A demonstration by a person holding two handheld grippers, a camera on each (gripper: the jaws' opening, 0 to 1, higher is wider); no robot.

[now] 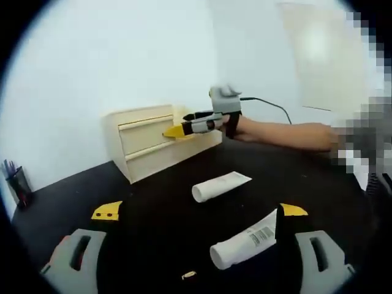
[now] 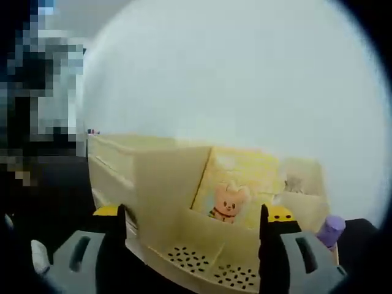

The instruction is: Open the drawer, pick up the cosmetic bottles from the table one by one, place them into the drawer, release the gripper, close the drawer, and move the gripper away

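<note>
Two white cosmetic tubes lie on the black table (image 1: 153, 202): one (image 1: 220, 185) in the middle, and one with a barcode (image 1: 245, 245) nearer me. The nearer tube lies between my left gripper's (image 1: 200, 211) open jaws, close to the right jaw. The cream drawer box (image 1: 144, 138) stands at the back, its drawer fronts looking flush. My right gripper (image 1: 177, 130), held by a person's arm, has its yellow tips at the upper drawer front. In the right gripper view, the right gripper (image 2: 195, 213) is open right in front of the cream box (image 2: 165, 177).
A pen holder (image 1: 18, 182) stands at the table's far left edge. A small gold item (image 1: 188, 275) lies near me. The right gripper view shows a perforated cream tray (image 2: 208, 263), a cartoon bear card (image 2: 229, 202) and a purple cap (image 2: 332, 228) beside the box.
</note>
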